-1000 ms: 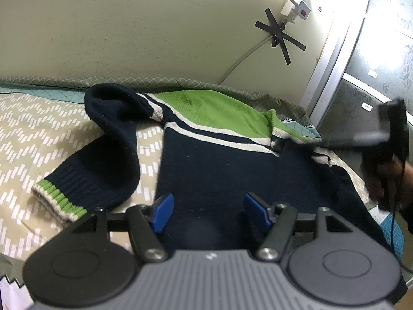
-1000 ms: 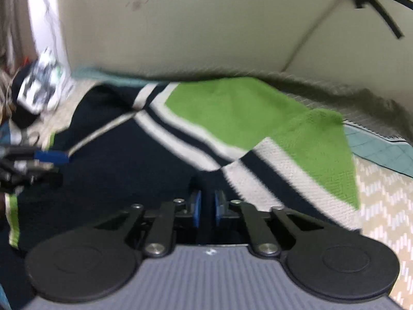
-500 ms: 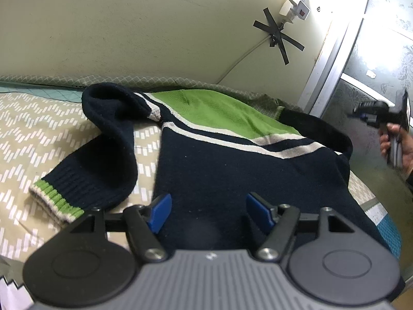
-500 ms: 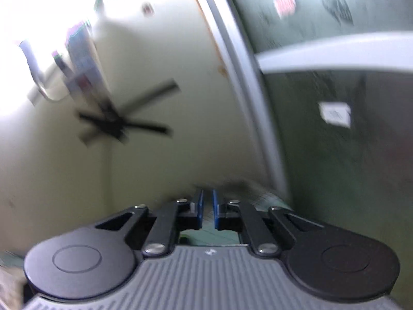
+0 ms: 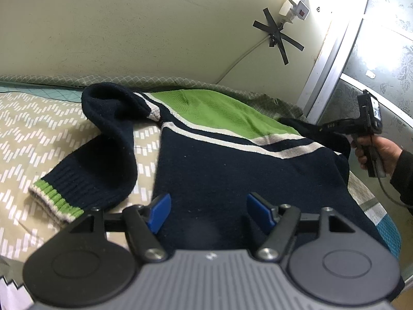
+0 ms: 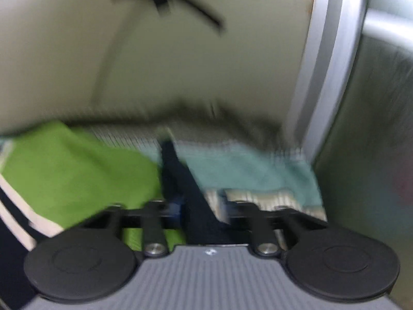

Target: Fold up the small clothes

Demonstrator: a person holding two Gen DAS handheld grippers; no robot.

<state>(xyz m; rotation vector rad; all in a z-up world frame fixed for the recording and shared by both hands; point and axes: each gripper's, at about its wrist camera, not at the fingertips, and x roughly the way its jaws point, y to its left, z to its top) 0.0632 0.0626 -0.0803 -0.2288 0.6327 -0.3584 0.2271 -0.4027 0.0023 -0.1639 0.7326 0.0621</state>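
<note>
Right hand-held gripper [image 6: 198, 214] swung back onto sweater [image 5: 232, 175], grip blurred, left hand-held gripper [image 5: 208, 210] spread above hem.

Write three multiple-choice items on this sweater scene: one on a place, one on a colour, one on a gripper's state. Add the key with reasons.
1. Where does the sweater lie?
A. on a patterned bedspread
B. on a hanger
C. in a basket

2. What colour is the sweater's upper panel?
A. red
B. green
C. yellow

3. How is the left gripper?
A. shut on a sleeve
B. shut on nothing
C. open over the sweater

Key:
1 A: the bedspread with its zigzag pattern shows around the sweater.
2 B: the panel above the white stripes is bright green.
3 C: its blue fingertips stand wide apart with dark knit between them.
</note>
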